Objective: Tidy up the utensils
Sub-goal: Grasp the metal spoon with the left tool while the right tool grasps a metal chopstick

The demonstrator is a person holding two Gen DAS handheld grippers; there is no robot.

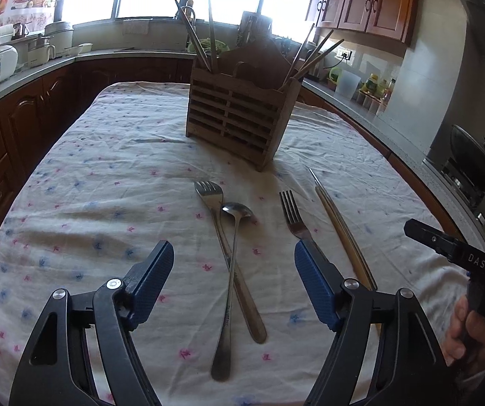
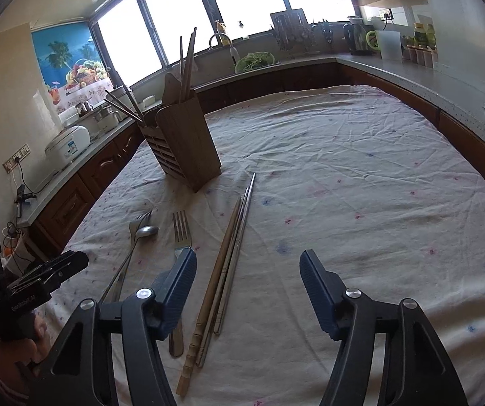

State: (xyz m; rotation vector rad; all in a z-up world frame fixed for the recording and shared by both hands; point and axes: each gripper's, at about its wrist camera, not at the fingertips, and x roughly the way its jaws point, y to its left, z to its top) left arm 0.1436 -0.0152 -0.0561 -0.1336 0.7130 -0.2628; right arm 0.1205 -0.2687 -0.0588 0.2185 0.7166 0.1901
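In the left wrist view, the wooden utensil holder [image 1: 242,115] stands upright on the flowered tablecloth [image 1: 107,176], with chopsticks poking out of its left and right compartments. On the near side of the holder lie a fork [image 1: 223,237] and a spoon [image 1: 232,270], their handles crossing. To the right of them lies a second fork [image 1: 291,215], then a bundle of chopsticks [image 1: 340,230]. The left gripper [image 1: 234,280] hangs above the crossed handles, its blue pads apart and touching nothing. At the right edge, a hand [image 1: 472,335] grips the other tool's handle.

In the right wrist view, the holder [image 2: 184,142] stands up and to the left. The chopsticks [image 2: 223,270] run from its base toward the camera, between the fingers of the right gripper [image 2: 247,287], whose pads stand apart, gripping nothing. The second fork [image 2: 182,233] passes under the left finger.
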